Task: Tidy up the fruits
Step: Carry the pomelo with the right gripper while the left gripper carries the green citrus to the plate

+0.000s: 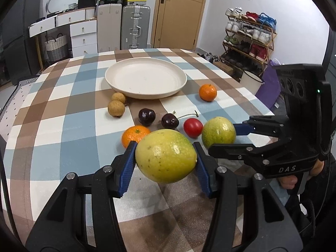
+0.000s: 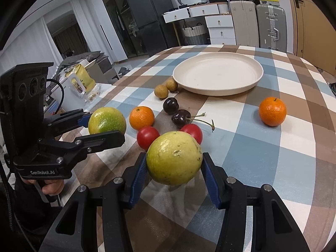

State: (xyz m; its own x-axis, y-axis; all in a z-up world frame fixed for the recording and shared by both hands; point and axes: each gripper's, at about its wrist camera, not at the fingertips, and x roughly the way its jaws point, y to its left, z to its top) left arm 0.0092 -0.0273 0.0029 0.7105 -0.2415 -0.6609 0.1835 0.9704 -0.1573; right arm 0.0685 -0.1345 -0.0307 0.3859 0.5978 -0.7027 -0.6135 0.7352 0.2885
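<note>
Left claw [image 1: 166, 157] gripping 1 yellow-green fruit [image 1: 166, 156], right claw [image 2: 174, 161] gripping another [image 2: 174, 157] (both raised), plate [image 1: 126, 86] bare.

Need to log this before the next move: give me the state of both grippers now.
Left gripper: shut on a yellow-green fruit, held off the table.
Right gripper: shut on a second yellow-green fruit, also lifted.

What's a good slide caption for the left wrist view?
Left tongs grip a green-yellow fruit above the table, plate empty ahead.

2 yellow-green fruits [image 1: 166, 156] [image 2: 174, 157] aloft betw. fingers; rest on cloth.
</note>
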